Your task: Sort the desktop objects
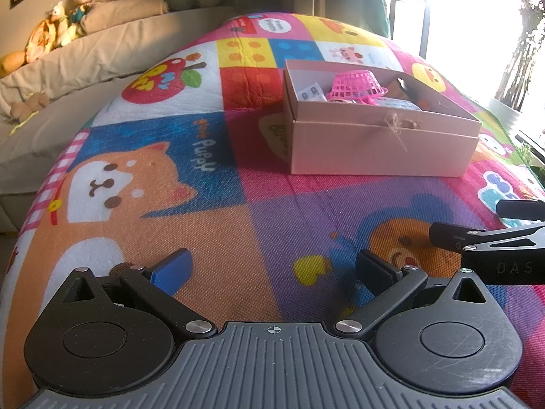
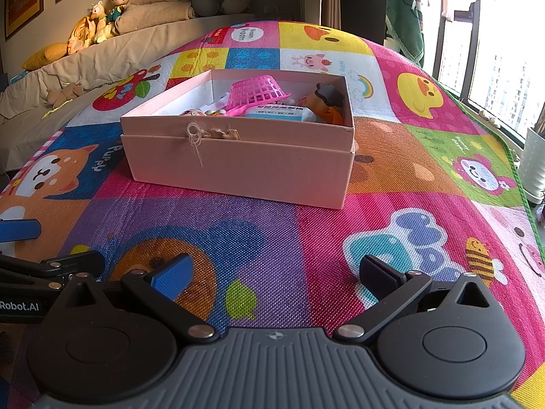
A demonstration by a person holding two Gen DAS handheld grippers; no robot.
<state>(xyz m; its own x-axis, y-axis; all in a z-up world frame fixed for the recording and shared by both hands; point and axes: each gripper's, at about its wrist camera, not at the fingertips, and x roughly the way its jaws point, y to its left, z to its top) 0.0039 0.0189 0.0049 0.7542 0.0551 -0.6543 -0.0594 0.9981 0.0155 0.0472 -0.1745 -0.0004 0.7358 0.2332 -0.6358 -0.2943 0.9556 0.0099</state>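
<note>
A pale pink cardboard box point(image 1: 381, 150) point(image 2: 238, 163) stands on the colourful play mat, a twine knot on its front wall. Inside lie an overturned pink plastic basket point(image 1: 357, 83) point(image 2: 255, 93), a white and blue packet point(image 2: 279, 112), an orange and black toy point(image 2: 323, 102) and a few small items. My left gripper point(image 1: 272, 269) hovers low over the mat, open and empty, well short of the box. My right gripper point(image 2: 276, 272) is open and empty too, in front of the box. Each gripper shows at the edge of the other's view.
The cartoon-patterned play mat point(image 2: 391, 184) covers the floor. A beige sofa point(image 1: 85, 58) with soft toys point(image 2: 102, 17) runs along the left. A bright window with railings point(image 2: 477, 68) and a white plant pot point(image 2: 534, 167) are at the right.
</note>
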